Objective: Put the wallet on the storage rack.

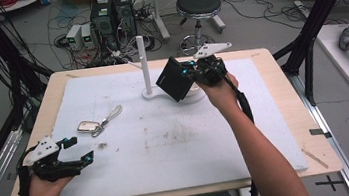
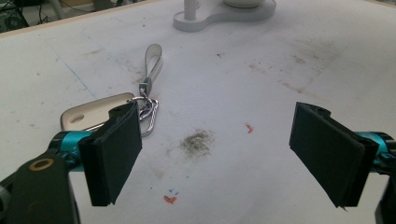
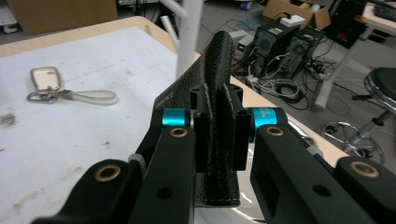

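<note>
Right gripper [image 1: 190,74] clamps black wallet [image 1: 173,79] edge-on (apparently tilted).

key fob w/ strap [image 1: 96,123] lies on white mat [image 1: 168,149]; white stand [image 1: 145,69] behind; stool [image 1: 198,5] beyond table.

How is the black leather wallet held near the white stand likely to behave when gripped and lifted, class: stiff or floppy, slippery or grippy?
The black wallet probably stays fairly stiff: clamped at one edge by the right hand-held gripper, it stands up without drooping. Its grained surface looks grippy rather than slippery. It seems light, since a narrow pinch holds it aloft beside the white stand.
</note>
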Motion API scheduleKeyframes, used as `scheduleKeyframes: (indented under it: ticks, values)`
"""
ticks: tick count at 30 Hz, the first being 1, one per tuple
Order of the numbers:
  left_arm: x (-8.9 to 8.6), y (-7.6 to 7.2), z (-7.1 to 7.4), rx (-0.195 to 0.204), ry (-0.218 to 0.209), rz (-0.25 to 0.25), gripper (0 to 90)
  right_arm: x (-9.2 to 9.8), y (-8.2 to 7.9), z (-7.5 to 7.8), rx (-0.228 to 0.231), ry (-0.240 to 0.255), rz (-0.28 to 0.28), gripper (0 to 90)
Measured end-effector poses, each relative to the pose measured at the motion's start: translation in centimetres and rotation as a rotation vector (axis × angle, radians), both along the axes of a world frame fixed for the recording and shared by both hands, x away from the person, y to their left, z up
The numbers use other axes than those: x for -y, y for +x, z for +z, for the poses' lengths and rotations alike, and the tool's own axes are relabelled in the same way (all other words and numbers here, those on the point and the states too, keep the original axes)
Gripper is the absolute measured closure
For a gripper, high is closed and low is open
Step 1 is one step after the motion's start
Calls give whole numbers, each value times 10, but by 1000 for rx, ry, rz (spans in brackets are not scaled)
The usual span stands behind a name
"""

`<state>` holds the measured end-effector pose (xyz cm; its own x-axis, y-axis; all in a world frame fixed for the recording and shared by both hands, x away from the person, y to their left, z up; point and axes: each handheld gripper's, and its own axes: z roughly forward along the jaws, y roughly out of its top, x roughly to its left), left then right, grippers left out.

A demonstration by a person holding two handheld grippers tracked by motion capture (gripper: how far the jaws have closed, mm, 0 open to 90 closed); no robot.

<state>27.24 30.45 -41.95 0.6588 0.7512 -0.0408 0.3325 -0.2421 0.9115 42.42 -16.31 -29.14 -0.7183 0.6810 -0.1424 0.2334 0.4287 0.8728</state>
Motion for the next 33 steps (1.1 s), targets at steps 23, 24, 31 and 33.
scheduleKeyframes:
  ticks: [23,24,31,33]
  values:
    - [0,1,0,-3,3,-3,170,14,42,10,10,-67,-125,845]
    - [0,1,0,-4,4,-2,170,15,43,9,4,-67,-133,845]
    - [-1,1,0,-2,-2,1,170,18,53,1,-18,-90,-164,845]
    - [-1,1,0,-4,0,1,170,18,55,-3,-19,-109,-169,844]
